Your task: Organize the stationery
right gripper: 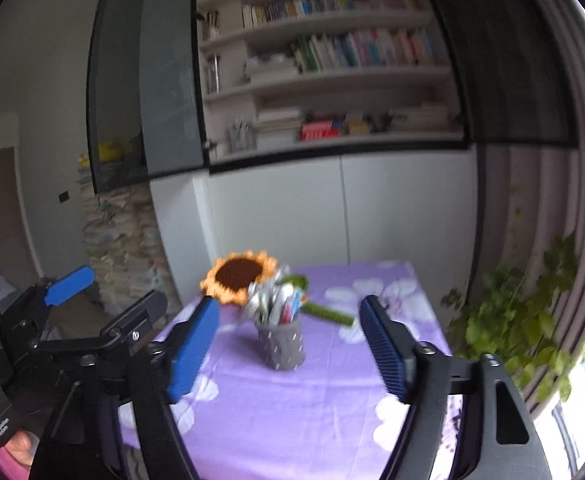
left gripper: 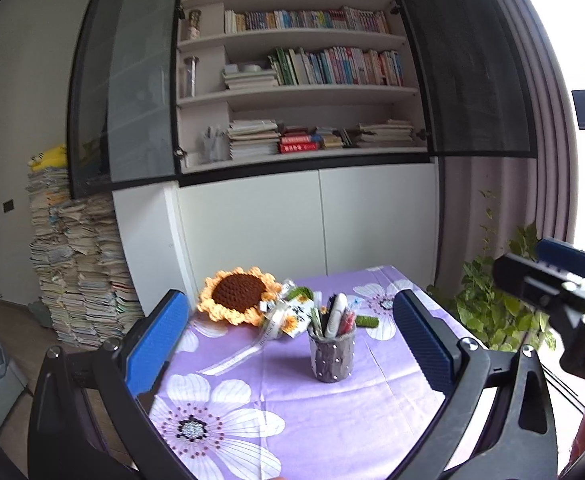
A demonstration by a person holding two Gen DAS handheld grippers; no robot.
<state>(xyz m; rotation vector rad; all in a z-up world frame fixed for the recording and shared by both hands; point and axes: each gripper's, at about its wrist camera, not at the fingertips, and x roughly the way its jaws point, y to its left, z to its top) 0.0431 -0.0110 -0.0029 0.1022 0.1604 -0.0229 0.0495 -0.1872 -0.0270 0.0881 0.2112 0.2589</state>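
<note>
both grippers wide and empty above the table, stationery already standing in the pen holder
left gripper (left gripper: pixel 292 344) and right gripper (right gripper: pixel 292 344) hold nothing; pens sit in grey pen holder (left gripper: pixel 332 356) mid purple tablecloth (left gripper: pixel 292 408), beside crochet sunflower (left gripper: pixel 238 294); any next pick is probably best approached slowly from above, without tipping the holder

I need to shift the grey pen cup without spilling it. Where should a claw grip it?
Grip the grey studded pen cup around its mid-wall, coming level from the near side: it stands upright, and pens crowding its mouth block a top approach.
</note>
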